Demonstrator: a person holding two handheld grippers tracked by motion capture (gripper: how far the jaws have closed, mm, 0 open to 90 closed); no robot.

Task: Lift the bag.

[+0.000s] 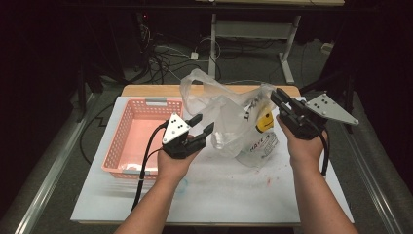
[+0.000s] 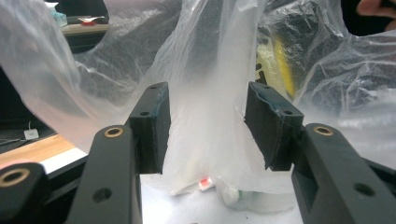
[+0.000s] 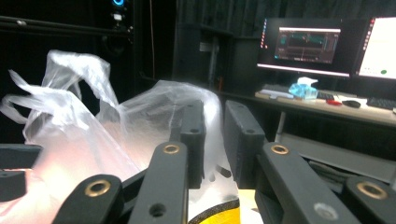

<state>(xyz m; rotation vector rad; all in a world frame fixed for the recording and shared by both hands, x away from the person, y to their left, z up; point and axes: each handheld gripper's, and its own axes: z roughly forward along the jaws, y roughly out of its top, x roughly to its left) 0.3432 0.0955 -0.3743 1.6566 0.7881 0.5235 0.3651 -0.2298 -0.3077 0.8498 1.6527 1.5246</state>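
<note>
A clear plastic bag (image 1: 234, 126) stands crumpled on the white table top (image 1: 219, 195), with a yellow smiley print (image 1: 265, 121) and small items inside. My left gripper (image 1: 204, 123) is at the bag's left side. Its jaws stand apart in the left gripper view, with a fold of the bag (image 2: 205, 135) hanging between them, and the pads (image 2: 152, 126) do not press on it. My right gripper (image 1: 278, 95) is at the bag's upper right edge. Its jaws (image 3: 215, 112) leave a narrow gap with bag film (image 3: 93, 140) just behind it.
A pink plastic basket (image 1: 126, 122) sits on the table's left half, close to my left hand. Beyond the far table edge are desk legs and cables on the floor. Lit monitors (image 3: 308, 46) stand on a desk in the right gripper view.
</note>
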